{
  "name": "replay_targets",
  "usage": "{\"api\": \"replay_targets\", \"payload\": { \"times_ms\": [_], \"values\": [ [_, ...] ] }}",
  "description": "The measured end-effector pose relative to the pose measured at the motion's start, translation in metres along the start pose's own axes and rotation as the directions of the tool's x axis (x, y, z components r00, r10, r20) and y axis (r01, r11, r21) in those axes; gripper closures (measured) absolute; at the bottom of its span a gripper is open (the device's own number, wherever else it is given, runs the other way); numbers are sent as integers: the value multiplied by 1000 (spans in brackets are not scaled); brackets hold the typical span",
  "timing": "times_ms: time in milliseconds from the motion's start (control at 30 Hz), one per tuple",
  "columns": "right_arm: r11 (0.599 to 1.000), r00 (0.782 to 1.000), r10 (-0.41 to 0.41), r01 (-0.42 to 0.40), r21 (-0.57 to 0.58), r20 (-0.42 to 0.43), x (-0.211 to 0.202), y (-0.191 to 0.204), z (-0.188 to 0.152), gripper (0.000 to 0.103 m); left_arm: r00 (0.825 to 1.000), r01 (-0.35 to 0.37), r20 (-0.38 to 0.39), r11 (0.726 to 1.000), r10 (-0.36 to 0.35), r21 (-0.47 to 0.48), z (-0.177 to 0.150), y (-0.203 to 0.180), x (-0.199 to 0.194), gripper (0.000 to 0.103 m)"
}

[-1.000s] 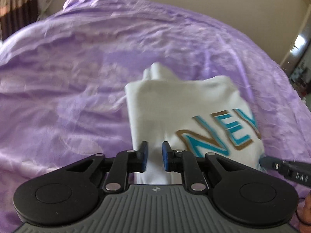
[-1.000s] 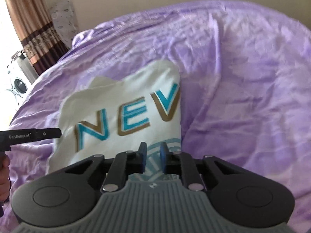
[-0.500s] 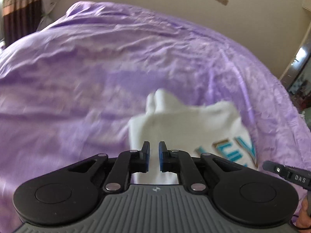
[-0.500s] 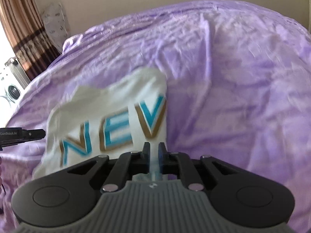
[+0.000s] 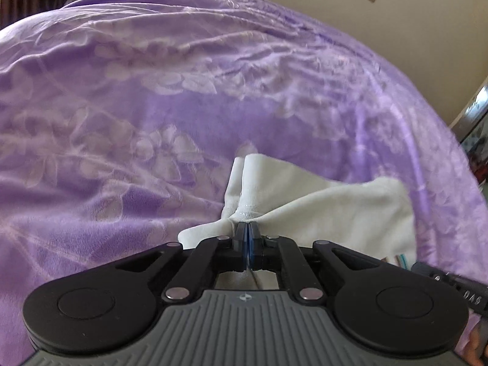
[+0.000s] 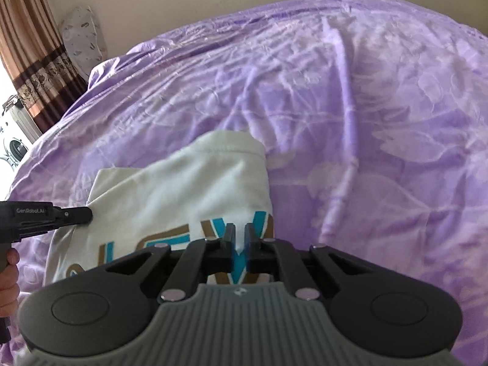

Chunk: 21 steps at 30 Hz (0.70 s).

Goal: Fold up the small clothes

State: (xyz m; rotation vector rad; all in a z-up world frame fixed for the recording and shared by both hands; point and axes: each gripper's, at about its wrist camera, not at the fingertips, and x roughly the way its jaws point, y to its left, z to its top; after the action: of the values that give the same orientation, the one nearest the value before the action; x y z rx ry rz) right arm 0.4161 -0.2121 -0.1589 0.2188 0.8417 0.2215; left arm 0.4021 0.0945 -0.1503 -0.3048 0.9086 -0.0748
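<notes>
A white shirt [image 5: 335,213] with teal and gold letters lies on the purple bedspread [image 5: 152,106]. My left gripper [image 5: 247,238] is shut on a bunched fold at the shirt's near left edge, and the cloth rises into the pads. In the right wrist view the shirt [image 6: 183,189] spreads ahead and to the left. My right gripper [image 6: 240,239] is shut on the near right edge, over the letter V. The left gripper [image 6: 87,213] shows there at the shirt's left edge. The right gripper's side [image 5: 442,277] shows in the left wrist view.
The bedspread [image 6: 366,122] stretches far on all sides, wrinkled. A patterned pillow [image 6: 82,36] and a brown curtain [image 6: 30,45] stand at the far left, with a washing machine [image 6: 12,149] beyond. A person's hand [image 6: 9,274] holds the left gripper.
Both grippers' jaws have closed on the shirt's near edge. Both moved forward over the shirt, so it sits lower in each view and most lettering is hidden in the left wrist view.
</notes>
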Motion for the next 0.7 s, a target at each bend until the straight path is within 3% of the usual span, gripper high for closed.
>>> {"api": "replay_targets", "payload": {
  "times_ms": [167,267,400,567,633,700],
  "values": [
    [1000,1000,-4,5,8,-5,3,-5,-4,103,1000,-4,-11,1000,4,-18,5,0,-9,97],
    [1000,1000,-14,14,-5,7,-12,1,2,99,1000,-28,2,999,28,32,13,-10,-36,94],
    [999,998,-4,7,-43,56,-55,16,9,99,996,-66,69,982,55,174,21,-37,-99,88],
    [989,989,20,3,-150,150,-132,48,9,96,984,-102,171,939,47,330,22,-80,-202,73],
    [983,981,46,-10,-185,190,-168,60,4,84,978,-114,206,918,36,380,17,-95,-239,67],
    [976,971,71,-20,-217,227,-202,69,-2,80,969,-142,245,900,40,412,10,-110,-275,62]
  ]
}}
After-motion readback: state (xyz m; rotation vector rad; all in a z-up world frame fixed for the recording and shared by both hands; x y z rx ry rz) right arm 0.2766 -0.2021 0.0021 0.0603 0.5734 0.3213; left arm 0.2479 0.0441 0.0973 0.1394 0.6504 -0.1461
